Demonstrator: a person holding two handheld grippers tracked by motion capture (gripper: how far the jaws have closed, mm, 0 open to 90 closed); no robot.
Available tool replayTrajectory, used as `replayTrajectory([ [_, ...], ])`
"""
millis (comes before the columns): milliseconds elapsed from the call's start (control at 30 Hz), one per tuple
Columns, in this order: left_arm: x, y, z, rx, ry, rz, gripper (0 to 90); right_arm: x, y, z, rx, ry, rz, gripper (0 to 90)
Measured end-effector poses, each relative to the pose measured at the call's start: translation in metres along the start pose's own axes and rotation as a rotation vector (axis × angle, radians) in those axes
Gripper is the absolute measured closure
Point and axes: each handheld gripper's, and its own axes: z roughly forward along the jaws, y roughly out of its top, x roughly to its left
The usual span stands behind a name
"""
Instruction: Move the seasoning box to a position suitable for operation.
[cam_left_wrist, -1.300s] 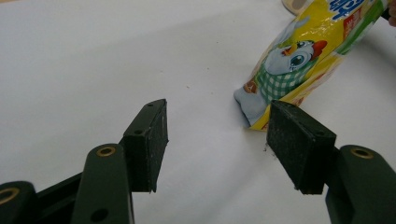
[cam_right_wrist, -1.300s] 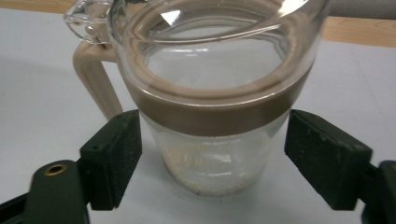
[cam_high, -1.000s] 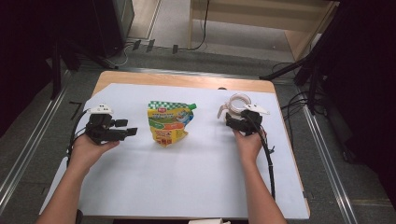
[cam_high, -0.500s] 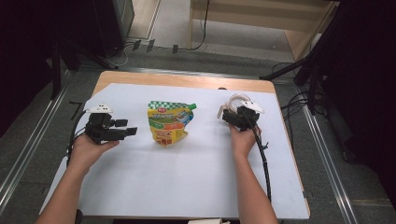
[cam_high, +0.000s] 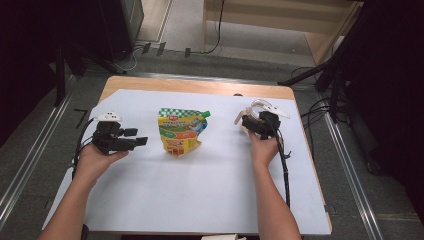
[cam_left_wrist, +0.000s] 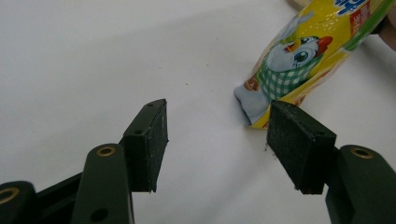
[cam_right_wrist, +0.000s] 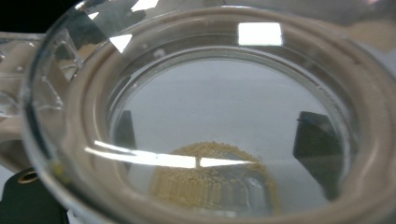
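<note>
- Your left gripper (cam_high: 141, 141) rests on the white table cover (cam_high: 200, 190), jaws wide apart and empty, pointing at the yellow printed pouch with a green spout (cam_high: 179, 131) lying flat mid-table.
- Its own view brings the pouch (cam_left_wrist: 303, 60) close, a bottom corner just beyond one jaw.
- Your right gripper (cam_high: 250, 121) sits at the clear round plastic container (cam_high: 262, 107); seen through the container (cam_right_wrist: 140, 60), its jaws are apart, beside a heap of yellow grains (cam_right_wrist: 210, 179).

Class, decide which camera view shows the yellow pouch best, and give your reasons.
The high view: the whole yellow pouch lies flat on the white sheet, green spout corner and all. The left gripper view gives only its near end, with a cartoon bird print, beyond the open jaws. The right gripper view looks into a clear lid instead.
</note>
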Motion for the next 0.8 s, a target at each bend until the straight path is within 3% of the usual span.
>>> replayTrajectory([
  [33, 0.000, 0.000, 0.000, -0.003, -0.002, -0.004, 38.9, 0.000, 0.002, -0.004, 0.003, -0.001, -0.030, 12.0],
  [333, 0.000, 0.000, 0.001, 0.004, -0.004, 0.003, 39.0, 0.004, 0.007, -0.028, -0.005, 0.055, -0.112, 12.1],
  [567, -0.003, 0.000, 0.001, 0.015, -0.008, 0.011, 39.2, 0.011, 0.001, -0.049, -0.023, 0.112, -0.141, 12.1],
  [667, -0.003, 0.000, 0.001, 0.019, -0.020, -0.003, 40.3, 0.016, -0.002, -0.062, -0.020, 0.166, -0.178, 12.2],
  [800, -0.005, 0.000, 0.001, 0.019, -0.022, 0.001, 40.2, 0.023, -0.005, -0.076, -0.030, 0.200, -0.208, 12.2],
])
